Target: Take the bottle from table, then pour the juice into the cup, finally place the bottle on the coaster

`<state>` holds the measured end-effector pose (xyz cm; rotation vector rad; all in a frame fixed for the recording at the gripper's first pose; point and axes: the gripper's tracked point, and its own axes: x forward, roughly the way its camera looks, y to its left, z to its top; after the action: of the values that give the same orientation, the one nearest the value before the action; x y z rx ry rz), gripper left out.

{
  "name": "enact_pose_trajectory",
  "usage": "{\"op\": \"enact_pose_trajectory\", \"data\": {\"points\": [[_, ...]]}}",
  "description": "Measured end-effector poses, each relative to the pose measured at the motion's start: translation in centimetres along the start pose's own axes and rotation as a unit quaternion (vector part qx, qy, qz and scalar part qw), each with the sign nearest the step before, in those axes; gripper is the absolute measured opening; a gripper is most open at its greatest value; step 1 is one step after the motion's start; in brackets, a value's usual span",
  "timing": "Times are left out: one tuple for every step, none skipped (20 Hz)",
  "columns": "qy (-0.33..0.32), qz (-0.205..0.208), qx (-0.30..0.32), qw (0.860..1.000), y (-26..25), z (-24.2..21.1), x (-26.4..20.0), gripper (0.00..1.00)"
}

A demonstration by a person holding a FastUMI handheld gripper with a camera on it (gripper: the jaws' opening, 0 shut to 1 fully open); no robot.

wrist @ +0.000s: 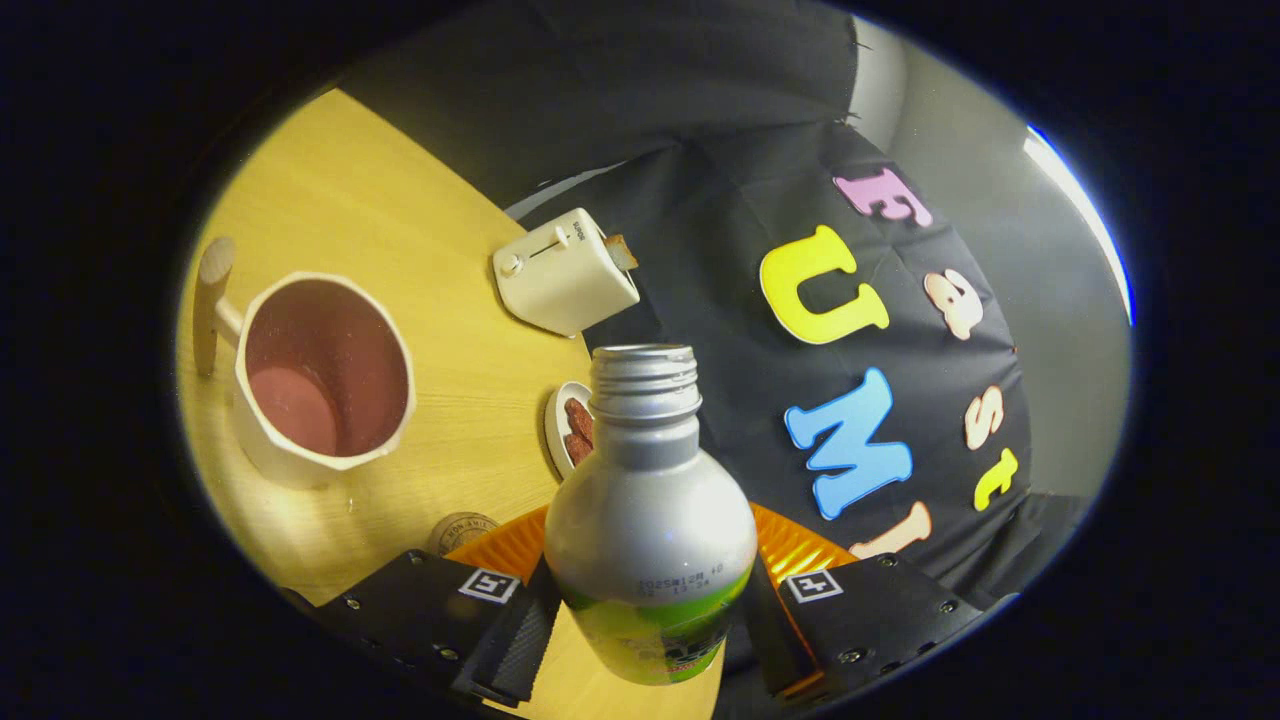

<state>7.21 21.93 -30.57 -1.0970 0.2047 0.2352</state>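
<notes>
My gripper [645, 625] is shut on a silver bottle [650, 520] with a green label and an open threaded neck. The bottle stands up between the two fingers [515, 640], lifted above the table, and the whole view is tilted. A white cup [325, 380] with a pinkish inside and a wooden handle sits on the wooden table [400, 230], ahead and left of the bottle's mouth. A round cork coaster [462, 530] lies on the table just beyond the left finger, partly hidden by it.
A white toaster [562, 272] with a slice in its slot stands beyond the bottle near the table's far edge. A small white dish [570, 428] with brown pieces lies just behind the bottle neck. The booth's black cloth wall hangs to the right.
</notes>
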Motion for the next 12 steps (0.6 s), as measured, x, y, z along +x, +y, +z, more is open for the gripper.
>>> {"op": "enact_pose_trajectory", "data": {"points": [[0.000,0.003,0.022,1.000,-0.1,-0.2,-0.1,0.81],[0.002,0.003,0.045,0.999,-0.2,-0.4,-0.1,0.81],[0.002,0.006,0.069,0.998,-0.4,-0.5,-0.1,0.81],[0.001,0.009,0.092,0.996,-0.2,-0.9,0.1,0.81],[0.002,0.013,0.113,0.994,-0.2,-1.2,0.3,0.81],[0.003,0.015,0.136,0.991,-0.2,-1.5,0.1,0.81],[0.002,0.018,0.162,0.987,-0.4,-1.7,0.0,0.81],[-0.001,0.024,0.190,0.981,-0.4,-1.8,-0.1,0.81],[-0.003,0.031,0.225,0.974,-0.2,-1.8,0.1,0.81],[-0.009,0.047,0.265,0.963,0.1,-1.6,0.1,0.81],[-0.019,0.063,0.306,0.950,0.3,-1.3,0.0,0.81],[-0.033,0.077,0.342,0.936,0.3,-0.9,0.0,0.81]]}}
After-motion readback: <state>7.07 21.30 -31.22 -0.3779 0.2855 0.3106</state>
